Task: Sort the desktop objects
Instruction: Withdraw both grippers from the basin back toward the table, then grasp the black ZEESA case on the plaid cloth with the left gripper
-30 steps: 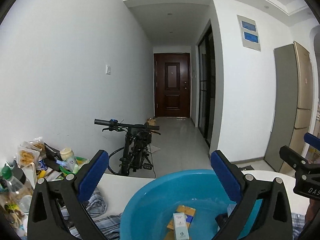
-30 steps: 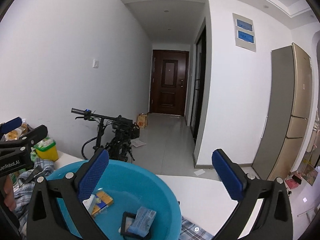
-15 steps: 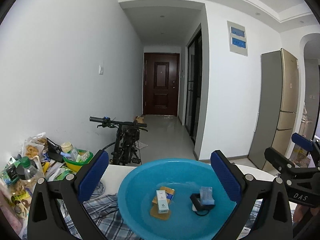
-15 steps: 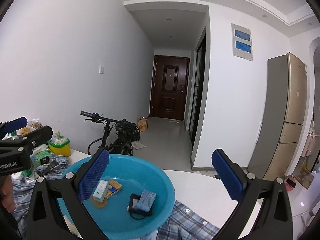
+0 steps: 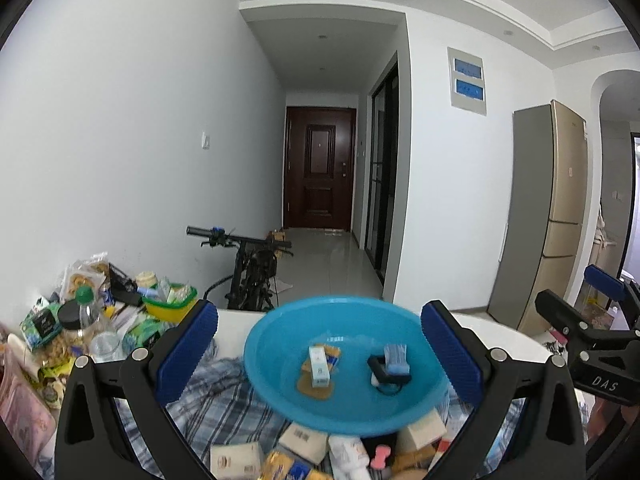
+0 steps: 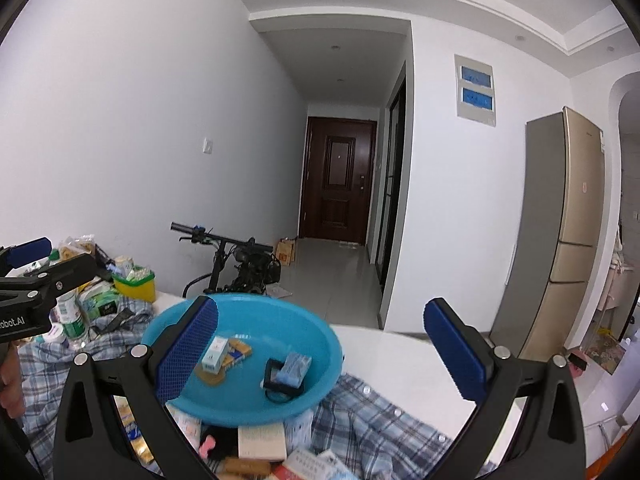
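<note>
While small boxes lie inside, blue basin (image 5: 272, 376) sits round — glossy.

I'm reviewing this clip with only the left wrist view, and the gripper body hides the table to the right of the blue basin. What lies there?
Observer: The right wrist view shows the plaid cloth extending past the basin, with buttons along it.
Operator: And beyond the cloth?
Observer: White tabletop shows there.
Operator: Any sign of the person?
Observer: A hand shows at the left edge, under the left gripper.
</note>
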Demonstrator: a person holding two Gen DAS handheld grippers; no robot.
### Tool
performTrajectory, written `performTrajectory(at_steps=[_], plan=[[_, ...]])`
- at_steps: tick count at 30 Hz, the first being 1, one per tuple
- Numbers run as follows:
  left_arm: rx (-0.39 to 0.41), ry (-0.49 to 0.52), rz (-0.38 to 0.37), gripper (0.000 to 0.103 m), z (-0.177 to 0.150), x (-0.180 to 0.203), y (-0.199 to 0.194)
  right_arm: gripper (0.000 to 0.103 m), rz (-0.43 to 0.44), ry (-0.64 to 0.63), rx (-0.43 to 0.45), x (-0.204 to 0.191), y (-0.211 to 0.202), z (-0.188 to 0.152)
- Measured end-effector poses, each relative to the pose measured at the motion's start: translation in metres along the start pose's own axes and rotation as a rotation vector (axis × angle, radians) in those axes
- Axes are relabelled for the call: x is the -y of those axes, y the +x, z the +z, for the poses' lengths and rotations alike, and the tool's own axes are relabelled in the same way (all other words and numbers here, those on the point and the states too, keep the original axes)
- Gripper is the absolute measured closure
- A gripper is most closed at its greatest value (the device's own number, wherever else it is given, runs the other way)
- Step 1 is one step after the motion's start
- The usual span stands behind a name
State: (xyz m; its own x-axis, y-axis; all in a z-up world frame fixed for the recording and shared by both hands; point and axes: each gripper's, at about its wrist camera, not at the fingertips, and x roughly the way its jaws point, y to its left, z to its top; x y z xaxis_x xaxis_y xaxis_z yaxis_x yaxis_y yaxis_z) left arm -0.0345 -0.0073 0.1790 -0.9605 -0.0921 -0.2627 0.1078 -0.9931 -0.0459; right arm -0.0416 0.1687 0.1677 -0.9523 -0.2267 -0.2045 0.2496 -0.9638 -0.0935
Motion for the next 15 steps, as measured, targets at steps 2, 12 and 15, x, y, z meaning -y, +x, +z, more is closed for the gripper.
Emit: performTrajectory(at_steps=[2, 12, 15], plan=[[-0.020, -0.001, -0.001, 0.000, -0.013, -0.001, -0.004, 0.000, 0.002, 0.009, -0.009, 0.000, -0.005, -0.011], [-0.236, 0.014, -0.020, 0.000, -0.111, -0.016, 0.010, 0.000, 0.036, 0.024, -0.142, -0.010, -0.013, -0.077], [-0.344, 0.011, -0.009, 0.000, -0.143, -0.027, 0.014, 0.000, 0.053, 0.011, -0.218, -0.016, -0.010, -0.101]])
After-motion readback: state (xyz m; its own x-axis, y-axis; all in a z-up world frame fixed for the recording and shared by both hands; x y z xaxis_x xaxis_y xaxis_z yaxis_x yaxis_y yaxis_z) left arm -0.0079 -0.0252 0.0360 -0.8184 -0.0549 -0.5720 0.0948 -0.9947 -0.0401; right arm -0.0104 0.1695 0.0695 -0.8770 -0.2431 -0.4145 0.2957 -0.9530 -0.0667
